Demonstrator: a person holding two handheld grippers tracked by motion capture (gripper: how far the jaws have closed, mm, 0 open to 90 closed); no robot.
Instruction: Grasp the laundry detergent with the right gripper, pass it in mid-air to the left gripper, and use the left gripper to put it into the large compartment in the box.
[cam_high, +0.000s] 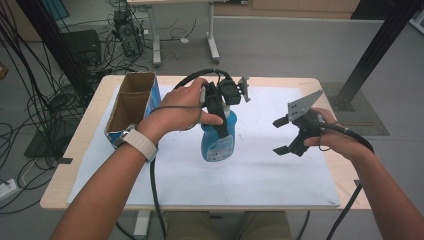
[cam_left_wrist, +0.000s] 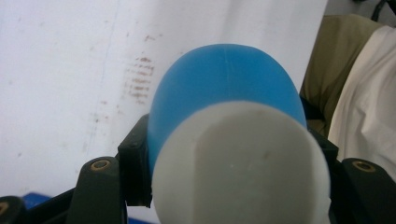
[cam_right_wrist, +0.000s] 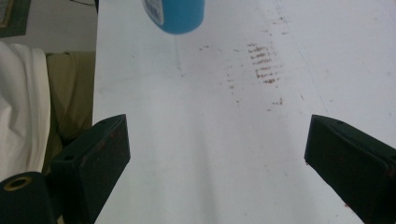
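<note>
The blue bottle (cam_high: 218, 141) hangs over the middle of the bench (cam_high: 260, 185), its white-capped neck clamped in the left tool (cam_high: 220, 112). Keep that grip firm and the bottle upright. The right tool (cam_high: 281, 135), gaping and empty, waits toward the bench's right edge.

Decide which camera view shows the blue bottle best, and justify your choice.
The high view: the blue bottle appears nearly whole, label visible, clamped near its top by the left gripper. The left gripper view looks down on its white cap and blue shoulder only. The right gripper view catches just its lower end at the top edge.
</note>
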